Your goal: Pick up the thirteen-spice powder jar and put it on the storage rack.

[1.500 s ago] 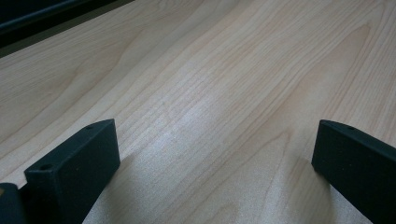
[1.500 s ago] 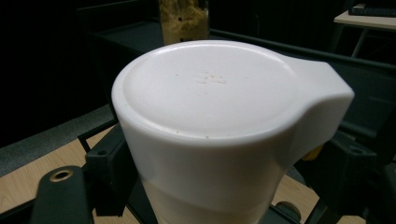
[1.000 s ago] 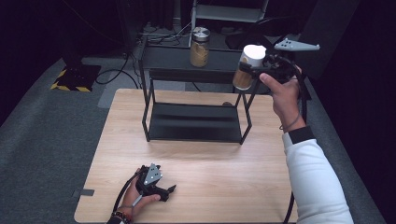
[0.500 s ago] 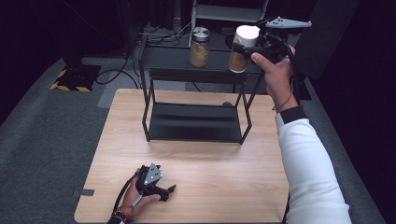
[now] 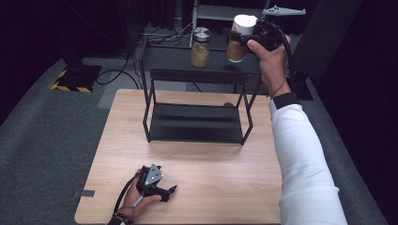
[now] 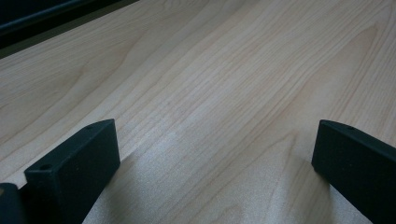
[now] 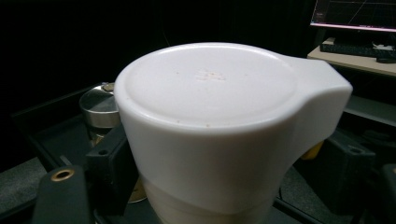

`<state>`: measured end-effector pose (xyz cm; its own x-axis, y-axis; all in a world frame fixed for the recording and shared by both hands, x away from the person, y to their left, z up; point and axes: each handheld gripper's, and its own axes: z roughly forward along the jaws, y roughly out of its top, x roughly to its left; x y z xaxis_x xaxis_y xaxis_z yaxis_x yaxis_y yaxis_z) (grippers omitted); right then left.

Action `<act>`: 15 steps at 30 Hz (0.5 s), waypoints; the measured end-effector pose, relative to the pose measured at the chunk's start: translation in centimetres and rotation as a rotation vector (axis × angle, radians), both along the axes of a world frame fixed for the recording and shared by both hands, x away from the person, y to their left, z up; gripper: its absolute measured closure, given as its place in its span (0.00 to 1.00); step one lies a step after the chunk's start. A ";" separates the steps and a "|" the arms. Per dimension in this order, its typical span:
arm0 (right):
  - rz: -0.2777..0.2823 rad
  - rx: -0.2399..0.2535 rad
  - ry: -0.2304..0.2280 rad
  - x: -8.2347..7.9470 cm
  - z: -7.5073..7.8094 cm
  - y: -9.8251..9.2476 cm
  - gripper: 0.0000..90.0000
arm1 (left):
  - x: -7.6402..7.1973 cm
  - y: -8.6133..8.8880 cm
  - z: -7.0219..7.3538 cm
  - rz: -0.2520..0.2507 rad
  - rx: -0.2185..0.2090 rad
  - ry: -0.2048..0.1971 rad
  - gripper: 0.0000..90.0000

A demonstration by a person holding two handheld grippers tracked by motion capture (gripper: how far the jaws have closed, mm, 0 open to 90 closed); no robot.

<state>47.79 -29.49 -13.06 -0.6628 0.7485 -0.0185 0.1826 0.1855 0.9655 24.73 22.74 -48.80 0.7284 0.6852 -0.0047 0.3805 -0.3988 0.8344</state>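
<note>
A jar with a white lid [image 5: 244,23] and brownish contents hangs above the right end of the black rack's top shelf [image 5: 178,63]. My right gripper [image 5: 235,41] is shut on its body from the right, held by a hand with a white sleeve. Seen from the right gripper view, the white lid [image 7: 210,93] looms close, with a black jaw on each side of the jar. A second jar with a silver lid [image 5: 201,47] stands on that shelf to the left. My left gripper [image 5: 172,189] rests on the wooden table [image 5: 211,187] near its front edge, open [image 6: 215,163] over bare wood.
The rack's lower shelf [image 5: 197,123] lies dark between its thin legs. Behind the table stand a metal cart [image 5: 220,11] and cables on the floor [image 5: 117,75]. A screen [image 7: 355,14] glows at the far right in the right gripper view.
My right gripper has carried the white-lidded jar up and farther back, slightly left, from beside the rack's right end to above the top shelf. The left gripper has stayed put.
</note>
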 end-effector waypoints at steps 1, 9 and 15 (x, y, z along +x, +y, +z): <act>-0.002 0.001 -0.001 0.2 0.0 0.1 0.23 | 0.0 0.0 0.0 0.000 0.000 0.000 0.00; -0.017 -0.010 0.004 1.4 0.3 1.1 0.23 | 0.0 0.0 0.0 0.001 0.000 0.000 0.00; -0.017 -0.024 0.015 2.0 0.0 1.7 0.23 | 0.0 0.0 0.0 0.000 0.000 0.000 0.00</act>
